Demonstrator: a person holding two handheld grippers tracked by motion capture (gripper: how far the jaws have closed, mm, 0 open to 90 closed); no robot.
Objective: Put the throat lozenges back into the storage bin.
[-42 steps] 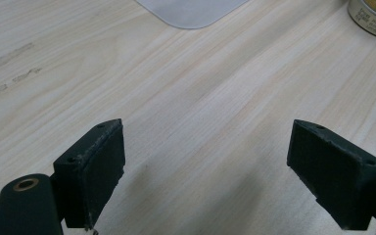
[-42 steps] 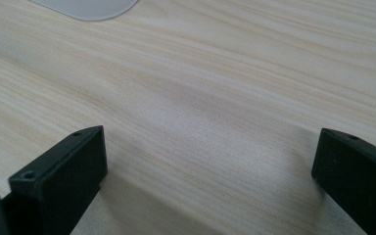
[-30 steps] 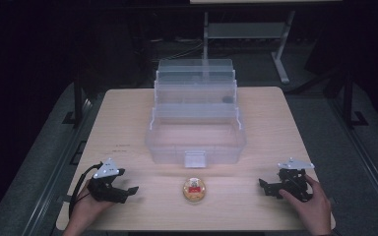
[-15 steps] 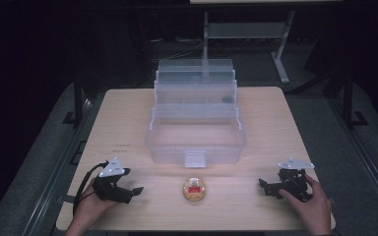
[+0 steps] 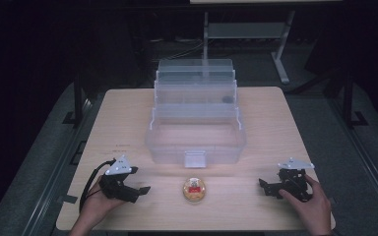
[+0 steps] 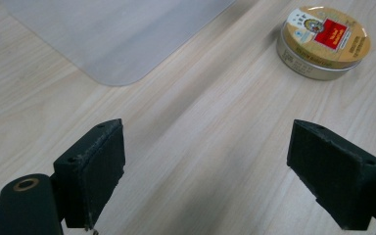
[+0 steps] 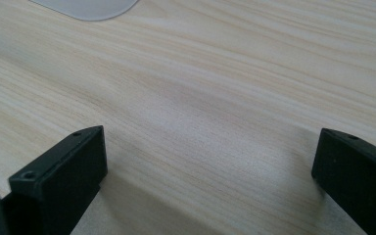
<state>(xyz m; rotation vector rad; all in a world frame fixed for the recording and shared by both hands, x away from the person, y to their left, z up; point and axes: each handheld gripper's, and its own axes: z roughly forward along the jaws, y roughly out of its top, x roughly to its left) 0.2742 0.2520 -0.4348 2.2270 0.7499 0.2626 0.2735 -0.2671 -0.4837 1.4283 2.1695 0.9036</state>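
Observation:
A small round gold tin with a red label lies on the wooden table near the front edge, between my two grippers. In the left gripper view the tin sits ahead and to the right. My left gripper rests at the table's front left, open, pointing toward the tin; its jaws stand wide with bare wood between them. At the front right, my right gripper is open too, and its jaws frame nothing but table.
A clear plastic tiered box with stepped open trays stands in the table's middle, its latch just behind the tin. Its corner shows in the left gripper view. A metal stand rises behind the table.
My left gripper has slid a little to the right, toward the tin. The right gripper and the tin have stayed put.

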